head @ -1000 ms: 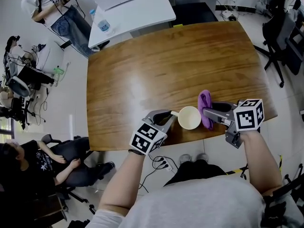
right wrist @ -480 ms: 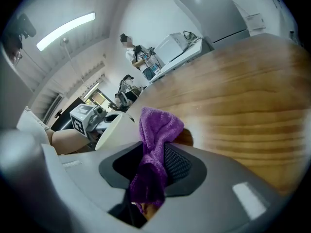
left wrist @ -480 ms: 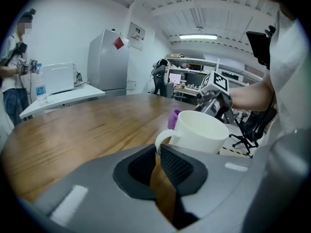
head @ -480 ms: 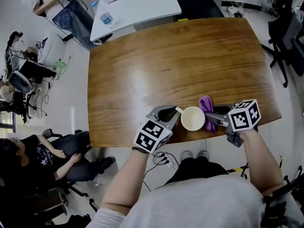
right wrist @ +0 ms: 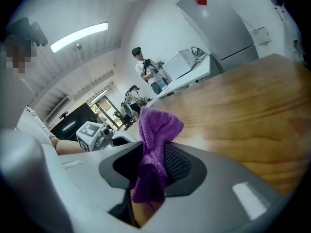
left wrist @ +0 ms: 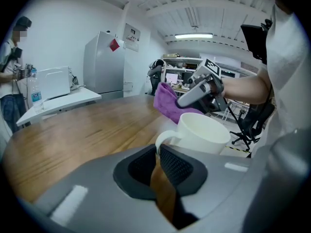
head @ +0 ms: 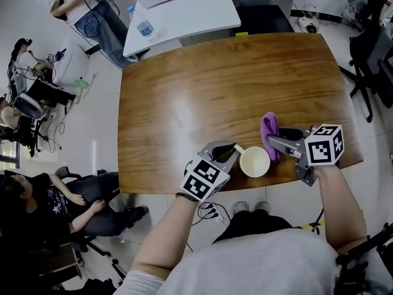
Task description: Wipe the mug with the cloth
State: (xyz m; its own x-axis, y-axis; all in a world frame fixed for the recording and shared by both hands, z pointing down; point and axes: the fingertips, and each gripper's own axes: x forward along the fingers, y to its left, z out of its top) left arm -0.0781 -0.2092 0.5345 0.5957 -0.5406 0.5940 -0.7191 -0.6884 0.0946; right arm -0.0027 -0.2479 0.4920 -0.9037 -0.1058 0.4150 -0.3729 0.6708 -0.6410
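Note:
A cream mug (head: 255,162) stands upright near the front edge of the wooden table (head: 202,91). My left gripper (head: 231,152) is shut on the mug's handle (left wrist: 163,139); its jaws have just been closing on it. In the left gripper view the mug (left wrist: 205,132) rises right beyond the jaws. My right gripper (head: 274,142) is shut on a purple cloth (head: 269,133), which lies against the mug's far right side. The cloth (right wrist: 154,140) hangs bunched between the right gripper's pads. The purple cloth (left wrist: 167,102) also shows behind the mug in the left gripper view.
A white table (head: 184,8) with a water bottle (head: 144,28) stands beyond the far left corner. A person (head: 80,5) stands by it, and another sits on a chair (head: 49,208) at the left. Office chairs (head: 371,48) stand at the right.
My right gripper has slid the cloth a little away from the table's front edge along the mug's right side. The left gripper and the mug have hardly moved.

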